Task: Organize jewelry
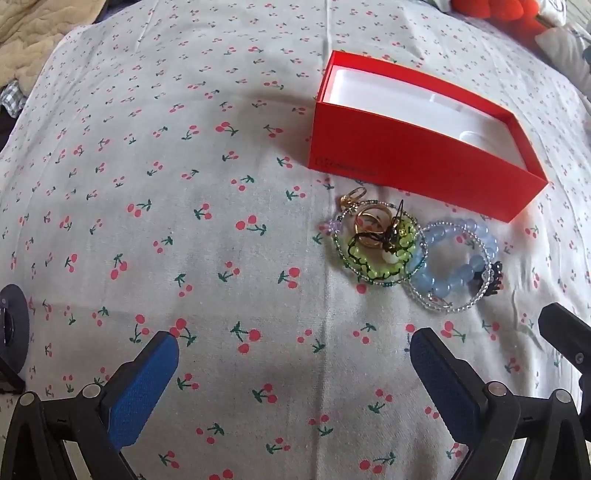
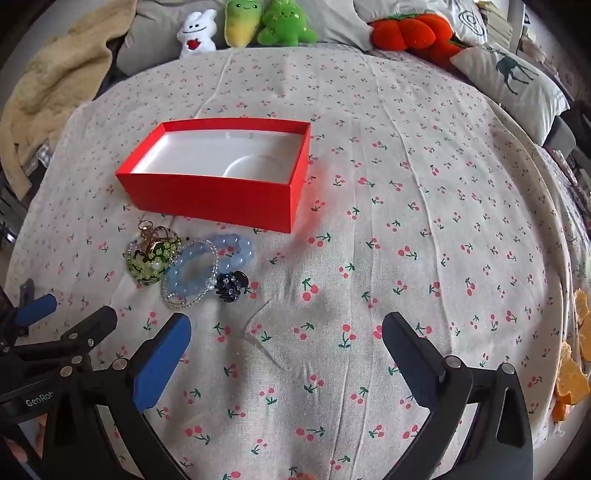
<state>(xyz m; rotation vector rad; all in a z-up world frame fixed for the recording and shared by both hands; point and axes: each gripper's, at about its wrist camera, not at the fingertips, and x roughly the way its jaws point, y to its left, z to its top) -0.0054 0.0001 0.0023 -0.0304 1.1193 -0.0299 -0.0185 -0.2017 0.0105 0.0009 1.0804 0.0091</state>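
An open red box (image 1: 417,173) with a white lining lies on a cherry-print cloth; it also shows in the right wrist view (image 2: 218,199). In front of it lies a jewelry pile: green bead bracelet with gold rings (image 1: 376,243), blue bead bracelets (image 1: 454,266) and a dark hair claw (image 1: 493,282). In the right wrist view these are the green piece (image 2: 153,260), blue bracelets (image 2: 207,269) and claw (image 2: 231,286). My left gripper (image 1: 293,349) is open and empty, short of the pile. My right gripper (image 2: 286,330) is open and empty, right of the pile.
The cherry-print cloth (image 2: 406,221) covers a bed. Plush toys (image 2: 269,24) and an orange plush (image 2: 410,31) sit at the far edge, a beige blanket (image 2: 55,81) at the far left, a deer-print pillow (image 2: 513,81) at the far right.
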